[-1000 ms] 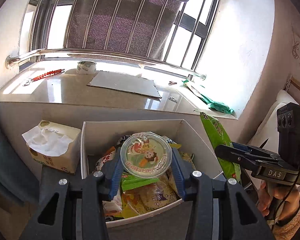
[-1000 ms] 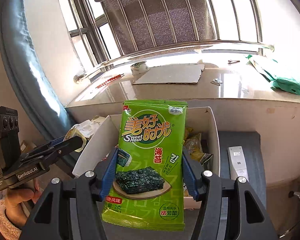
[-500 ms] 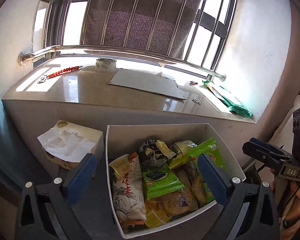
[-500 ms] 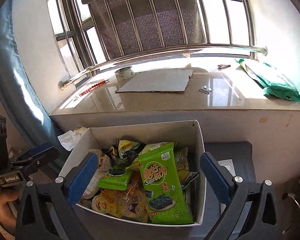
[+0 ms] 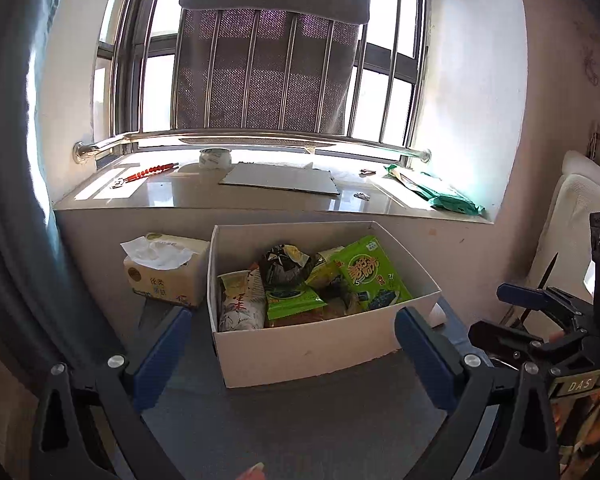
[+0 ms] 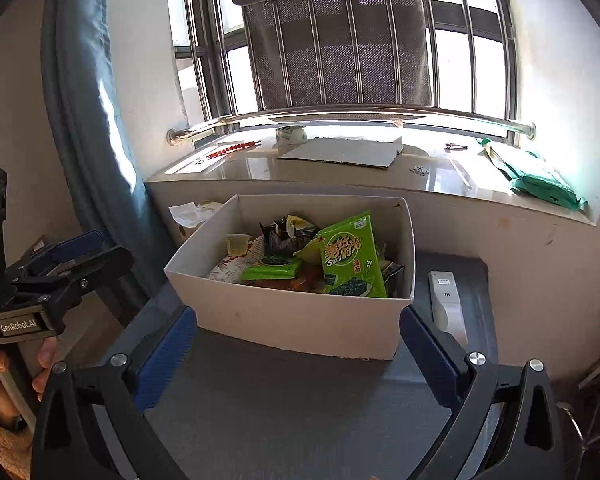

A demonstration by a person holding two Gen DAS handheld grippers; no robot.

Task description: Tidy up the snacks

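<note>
- Left gripper (image 5: 293, 346) jaws wide, holding nothing, short of white box (image 5: 300, 350).
- Right gripper (image 6: 298, 344) jaws wide too, empty.
- Green seaweed packet (image 6: 350, 258) propped inside box.

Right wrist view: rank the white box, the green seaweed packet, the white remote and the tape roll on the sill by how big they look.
Largest to smallest as they appear:
1. white box
2. green seaweed packet
3. white remote, close to the packet in length but much narrower
4. tape roll, which is also farthest from the camera, so its true size is unsure
</note>
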